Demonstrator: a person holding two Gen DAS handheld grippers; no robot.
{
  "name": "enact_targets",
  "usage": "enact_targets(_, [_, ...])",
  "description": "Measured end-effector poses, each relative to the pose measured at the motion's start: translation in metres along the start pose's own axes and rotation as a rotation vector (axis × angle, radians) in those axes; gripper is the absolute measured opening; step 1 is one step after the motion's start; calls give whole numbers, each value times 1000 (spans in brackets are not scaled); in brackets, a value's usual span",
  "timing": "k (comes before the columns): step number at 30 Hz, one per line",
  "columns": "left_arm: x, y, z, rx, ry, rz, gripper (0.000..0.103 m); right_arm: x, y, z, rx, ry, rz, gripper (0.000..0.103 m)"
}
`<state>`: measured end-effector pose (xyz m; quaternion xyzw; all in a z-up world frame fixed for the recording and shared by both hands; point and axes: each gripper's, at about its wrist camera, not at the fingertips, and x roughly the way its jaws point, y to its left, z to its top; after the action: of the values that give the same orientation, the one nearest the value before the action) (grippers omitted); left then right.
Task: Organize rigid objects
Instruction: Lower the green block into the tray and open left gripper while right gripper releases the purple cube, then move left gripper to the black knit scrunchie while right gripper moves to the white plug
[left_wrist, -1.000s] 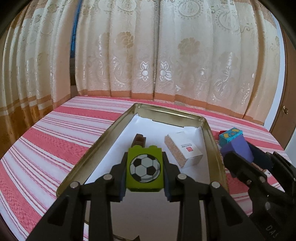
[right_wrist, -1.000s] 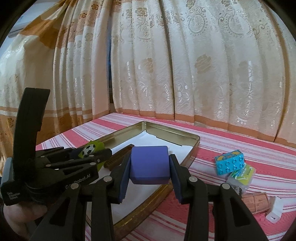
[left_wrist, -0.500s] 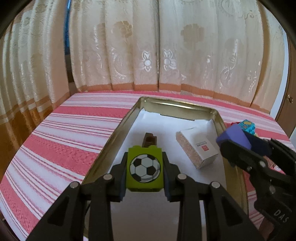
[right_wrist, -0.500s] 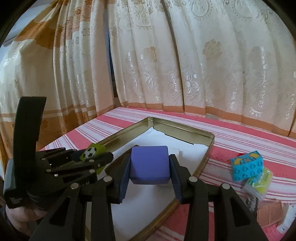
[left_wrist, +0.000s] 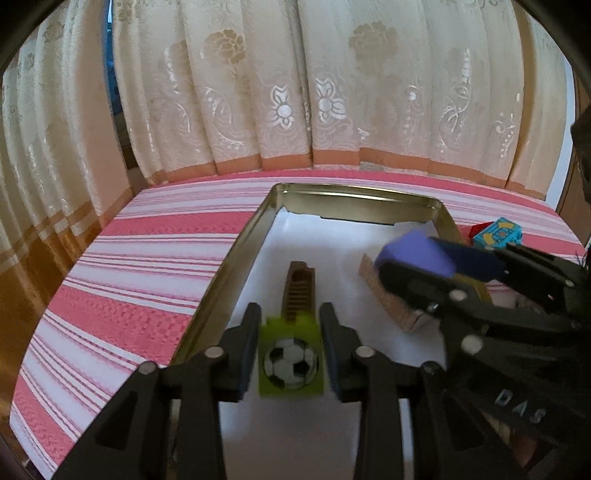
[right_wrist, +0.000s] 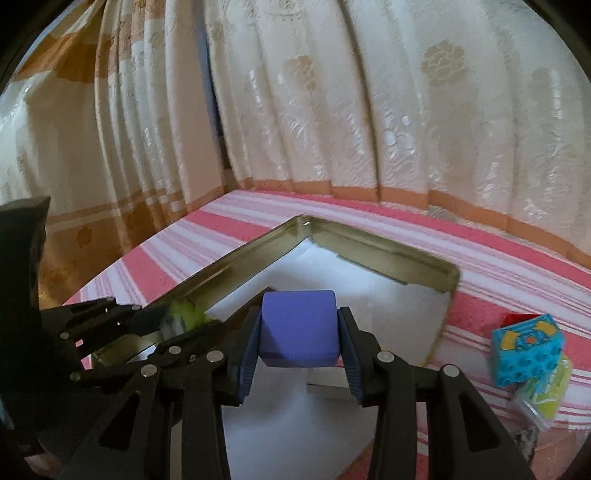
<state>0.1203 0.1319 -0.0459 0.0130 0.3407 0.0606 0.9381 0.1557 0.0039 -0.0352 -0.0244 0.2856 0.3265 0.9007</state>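
A lime-green block with a football picture sits between the fingers of my left gripper over the white-lined metal tray. The jaws are opening and the pads stand just off the block's sides. Just beyond it a brown ribbed piece lies in the tray. My right gripper holds a purple block above the tray's right half; its jaws are starting to open, but the pads still press on the block. A white box lies partly hidden under that gripper.
Right of the tray, on the red-striped cloth, lie a blue studded block, a red block behind it and a yellow-green packet. Curtains hang close behind the table. The table's edge runs along the left.
The left jaws have parted and the green block has slipped lower between them. Both grippers moved further in over the tray, the right one carrying the purple block leftward above the white box.
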Motion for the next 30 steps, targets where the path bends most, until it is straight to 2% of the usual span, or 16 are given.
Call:
enact_targets(2, [-2, 0, -2, 2, -8, 20, 65, -3, 5, -1, -22, -16, 17, 63])
enact_targets(5, [-7, 2, -4, -3, -28, 41, 81, -13, 7, -1, -28, -41, 7, 66])
enact_targets(7, [-8, 3, -4, 5, -41, 54, 87, -24, 2, -2, -19, -62, 1, 66])
enact_targets(9, [-6, 6, -3, 1, -39, 65, 87, -39, -6, -5, -4, -83, -12, 68])
enact_targets(11, [-3, 11, -2, -9, -35, 70, 87, -56, -19, -11, 18, -112, -30, 74])
enact_targets(15, [1, 17, 0, -21, -43, 108, 87, -94, -56, -24, 98, -167, -82, 75])
enact_targets(18, [7, 23, 3, -13, -44, 170, 87, -120, -90, -36, 175, -197, -143, 75])
enact_targets(22, [9, 32, 5, -53, -29, 145, 89, -149, -127, -52, 236, -194, -246, 76])
enact_targets(23, [5, 31, 4, -59, -39, 161, 94, -157, -136, -58, 244, -189, -280, 76])
enact_targets(26, [-10, 24, 3, -80, -84, 186, 100, -175, -155, -72, 263, -174, -357, 76])
enact_targets(30, [-43, -8, 2, -75, -169, 131, 103, -193, -177, -88, 294, -152, -426, 76])
